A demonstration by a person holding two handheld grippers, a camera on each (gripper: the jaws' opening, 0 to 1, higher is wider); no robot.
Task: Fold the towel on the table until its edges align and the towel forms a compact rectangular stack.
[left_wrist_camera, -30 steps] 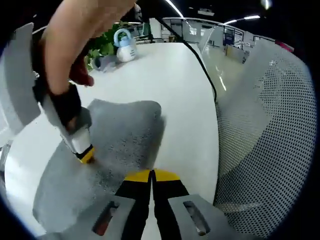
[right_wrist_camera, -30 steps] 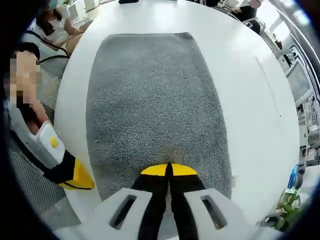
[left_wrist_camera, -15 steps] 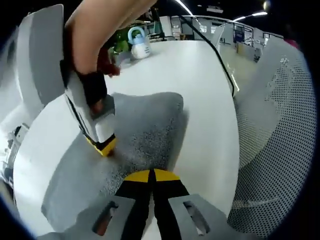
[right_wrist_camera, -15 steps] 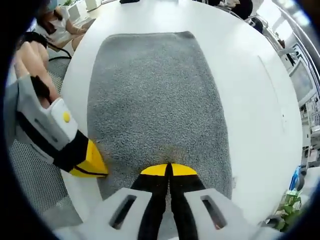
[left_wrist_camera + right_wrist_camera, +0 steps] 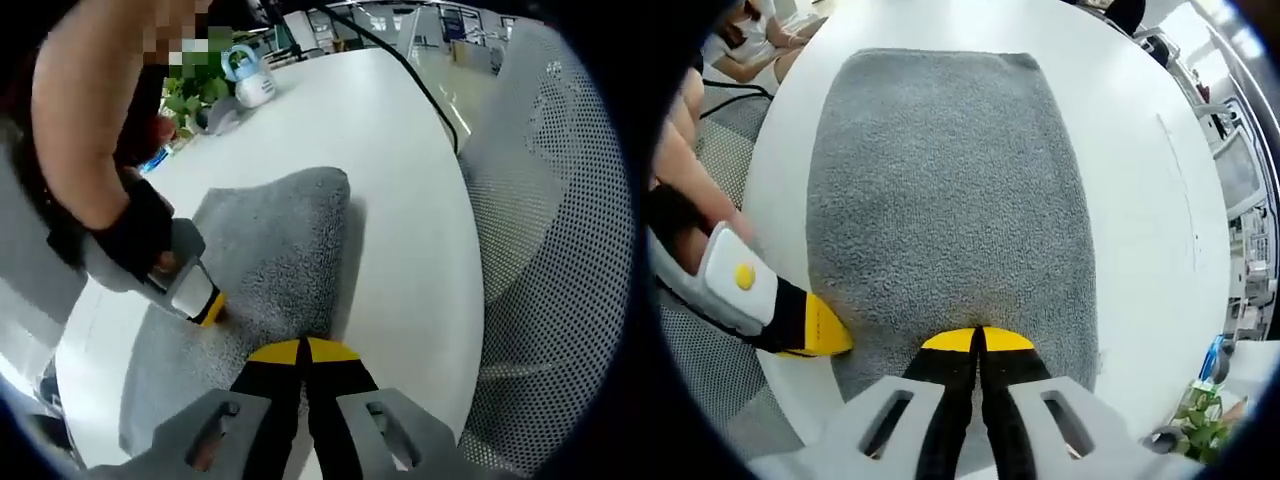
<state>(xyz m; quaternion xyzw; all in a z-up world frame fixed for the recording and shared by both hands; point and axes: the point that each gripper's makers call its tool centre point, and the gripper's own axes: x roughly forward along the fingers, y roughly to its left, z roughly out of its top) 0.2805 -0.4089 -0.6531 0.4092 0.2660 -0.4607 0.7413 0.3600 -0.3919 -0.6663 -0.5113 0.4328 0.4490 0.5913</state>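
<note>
We see the grey towel (image 5: pixel 945 190) lying flat and spread to full length on the white table (image 5: pixel 1135 200), so no fold looks made yet and all the folding is left. Our right gripper (image 5: pixel 977 338) has its jaws pressed together at the towel's near edge, seemingly pinching it, and our left gripper (image 5: pixel 303 349) is likewise closed at the towel's near corner, though we cannot tell if cloth is caught.

towel's (image 5: pixel 950 190) near edge hidden behind right gripper (image 5: pixel 977 340).
</note>
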